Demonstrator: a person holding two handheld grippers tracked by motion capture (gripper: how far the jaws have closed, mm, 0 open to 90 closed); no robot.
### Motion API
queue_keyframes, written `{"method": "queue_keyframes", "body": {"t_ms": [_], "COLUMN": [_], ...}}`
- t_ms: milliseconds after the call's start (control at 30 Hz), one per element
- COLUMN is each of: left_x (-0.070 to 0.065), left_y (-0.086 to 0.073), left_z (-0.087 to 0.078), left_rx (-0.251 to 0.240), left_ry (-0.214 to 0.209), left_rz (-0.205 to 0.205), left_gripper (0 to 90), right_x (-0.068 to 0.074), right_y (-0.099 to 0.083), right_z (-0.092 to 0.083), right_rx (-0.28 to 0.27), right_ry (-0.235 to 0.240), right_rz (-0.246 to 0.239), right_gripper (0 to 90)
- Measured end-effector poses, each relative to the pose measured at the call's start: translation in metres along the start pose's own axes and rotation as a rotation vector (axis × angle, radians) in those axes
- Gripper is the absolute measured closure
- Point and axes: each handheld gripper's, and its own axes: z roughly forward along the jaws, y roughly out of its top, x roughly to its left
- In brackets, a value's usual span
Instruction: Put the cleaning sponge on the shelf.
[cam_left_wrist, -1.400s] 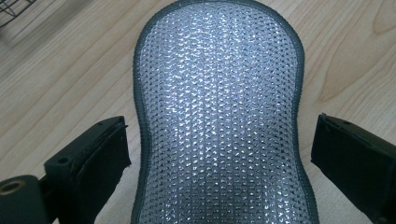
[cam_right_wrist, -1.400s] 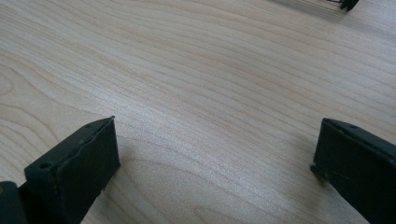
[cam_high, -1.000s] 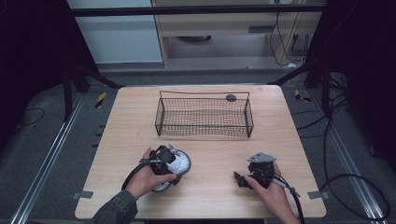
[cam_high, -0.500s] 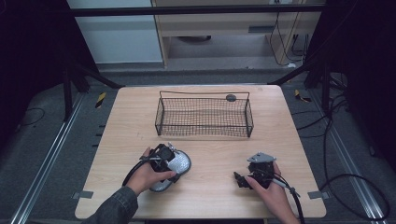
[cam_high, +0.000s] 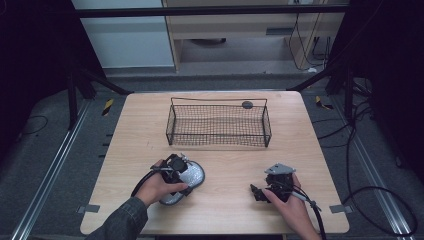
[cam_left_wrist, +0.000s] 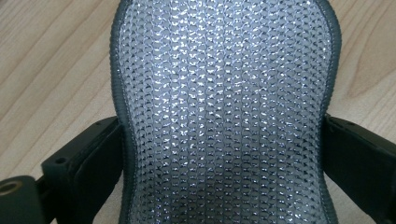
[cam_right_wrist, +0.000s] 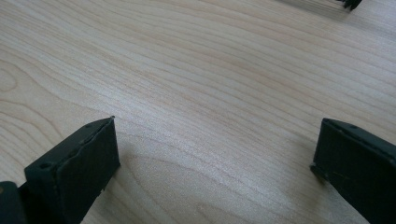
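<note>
On the near-left part of the desk (cam_high: 125, 150) lies a silvery mesh scouring pad (cam_left_wrist: 224, 102); the left gripper (cam_left_wrist: 224, 154) has its fingers against the pad's narrow waist, having just been closing. The right gripper (cam_right_wrist: 215, 158) rests with fingers wide apart on bare wood, well clear of the wire basket (cam_high: 218, 125).

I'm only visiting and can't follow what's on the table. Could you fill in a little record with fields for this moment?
table: pale wood
basket: black wire basket, far middle, nothing visible in it
sponge: silver mesh scouring sponge, lying near the left hand
left tongs: jaws on either side of the sponge's narrow waist, just been closing a little
right tongs: open over bare wood, nothing between the jaws
small dark round thing: behind the basket
</note>
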Motion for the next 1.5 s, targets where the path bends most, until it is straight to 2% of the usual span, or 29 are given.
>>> {"method": "queue_keyframes", "body": {"t_ms": [133, 267, 300, 333, 467, 667, 733, 800, 867, 967, 1033, 1100, 1133, 1233, 1300, 1333, 1433, 1467, 1500], "left_x": [-0.001, -0.002, -0.003, -0.003, -0.007, -0.012, -0.013, -0.013, -0.013, -0.014, -0.014, -0.013, -0.012, -0.012, -0.011, -0.010, -0.010, -0.009, -0.009], "left_y": [-0.001, -0.005, -0.006, -0.006, -0.005, 0.001, 0.002, 0.006, 0.007, 0.013, 0.015, 0.020, 0.021, 0.024, 0.027, 0.029, 0.031, 0.033, 0.033], "left_z": [-0.001, -0.002, -0.004, -0.004, -0.007, -0.015, -0.017, -0.020, -0.021, -0.027, -0.029, -0.034, -0.036, -0.039, -0.041, -0.043, -0.044, -0.045, -0.045], "left_rx": [-0.021, -0.055, -0.054, -0.054, -0.047, -0.031, -0.028, -0.024, -0.019, -0.026, -0.026, -0.034, -0.041, -0.053, -0.053, -0.060, -0.061, -0.062, -0.062], "left_ry": [-0.001, -0.004, 0.000, 0.000, 0.017, 0.064, 0.073, 0.103, 0.114, 0.164, 0.175, 0.216, 0.225, 0.245, 0.256, 0.263, 0.265, 0.270, 0.270], "left_rz": [0.002, 0.022, 0.042, 0.042, 0.085, 0.182, 0.196, 0.229, 0.241, 0.285, 0.293, 0.319, 0.324, 0.341, 0.353, 0.361, 0.365, 0.368, 0.368], "left_gripper": [7.5, 9.6, 10.3, 10.7, 11.4, 11.9, 11.9, 12.0, 12.0, 12.0, 12.0, 12.0, 12.1, 12.1, 12.1, 12.1, 12.1, 12.1, 12.1], "right_x": [0.000, 0.000, 0.000, 0.000, 0.000, 0.000, 0.000, 0.000, 0.000, 0.000, 0.000, 0.000, 0.001, 0.001, 0.001, 0.000, -0.001, 0.001, 0.001], "right_y": [0.000, 0.000, 0.000, 0.000, 0.000, 0.000, 0.000, 0.000, 0.000, 0.000, 0.000, 0.000, 0.000, 0.000, 0.000, 0.000, 0.000, 0.000, 0.000], "right_z": [0.000, 0.000, 0.000, 0.000, 0.000, 0.000, 0.000, 0.000, 0.000, 0.000, 0.000, 0.000, -0.001, -0.001, -0.001, 0.000, 0.000, -0.001, -0.001], "right_rx": [-0.001, 0.000, -0.002, -0.002, -0.001, -0.001, -0.001, -0.001, -0.002, -0.003, -0.002, -0.003, 0.003, 0.003, 0.002, -0.003, -0.004, 0.004, 0.003], "right_ry": [0.001, 0.001, 0.001, 0.001, 0.001, 0.001, 0.001, 0.001, 0.001, 0.001, 0.001, 0.001, 0.009, 0.010, 0.011, 0.002, -0.003, 0.011, 0.012], "right_rz": [0.001, 0.002, 0.001, 0.001, 0.002, 0.002, 0.002, 0.002, 0.002, 0.001, 0.002, 0.001, 0.016, 0.016, 0.015, -0.001, -0.008, 0.022, 0.022], "right_gripper": [0.4, 0.4, 0.4, 0.4, 0.4, 0.4, 0.4, 0.4, 0.4, 0.4, 0.4, 0.4, 0.4, 0.4, 0.4, 0.4, 0.4, 0.4, 0.4]}}
